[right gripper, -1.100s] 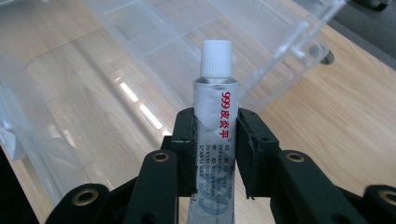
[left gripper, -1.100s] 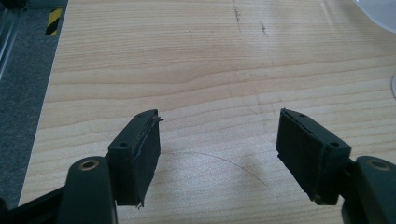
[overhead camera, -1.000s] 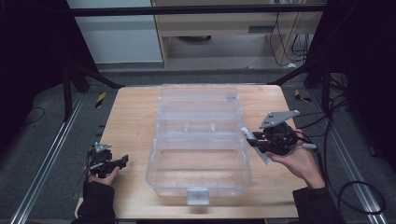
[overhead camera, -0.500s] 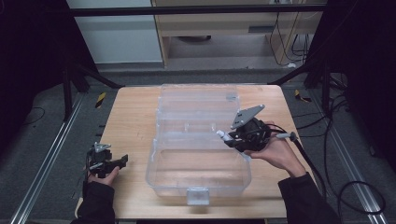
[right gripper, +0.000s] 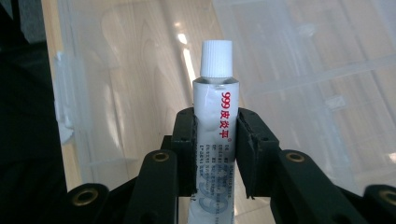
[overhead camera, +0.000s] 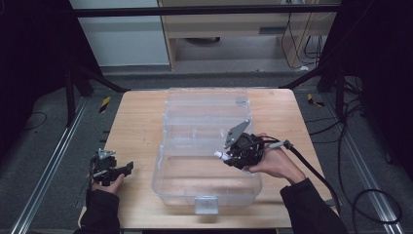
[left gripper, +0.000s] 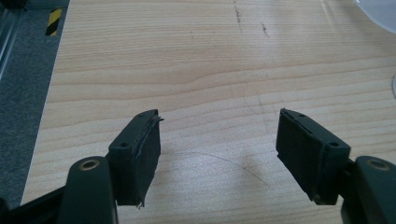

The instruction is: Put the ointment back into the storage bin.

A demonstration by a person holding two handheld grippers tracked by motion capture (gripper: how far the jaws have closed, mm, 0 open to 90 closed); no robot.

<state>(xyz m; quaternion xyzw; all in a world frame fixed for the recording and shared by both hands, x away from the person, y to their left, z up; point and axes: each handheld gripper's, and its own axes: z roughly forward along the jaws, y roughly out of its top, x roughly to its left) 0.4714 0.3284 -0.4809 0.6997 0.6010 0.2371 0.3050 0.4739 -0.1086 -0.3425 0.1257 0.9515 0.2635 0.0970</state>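
You are holding a small white tube (right gripper: 215, 121) in your right gripper (right gripper: 215, 154), its two black jaws pressing on the tube's body from either side. The tube is sticking out beyond the jaws with its ribbed white cap (right gripper: 216, 58) at the far end, and red print is running along its side. In the high view the tube (overhead camera: 220, 155) is showing as a small white tip at the gripper's (overhead camera: 233, 154) front, hanging over the open clear plastic box (overhead camera: 204, 187), above the box's near compartment and toward its right wall. Whether the tube is touching the box floor is hard to tell through the clear plastic; it seems to be raised above it.

The box is lying open in the middle of the wooden table (overhead camera: 136, 122), its lid folded back toward the far edge and its grey latch (overhead camera: 206, 204) facing the near edge. Your right hand (overhead camera: 272, 163) is reaching in over the box's right rim, with the cable (overhead camera: 311, 170) trailing off toward the table's right edge.

Your left gripper (overhead camera: 109, 168) is resting near the table's near left corner, well apart from the box. Its jaws are standing wide apart with only bare wood (left gripper: 210, 70) between them.
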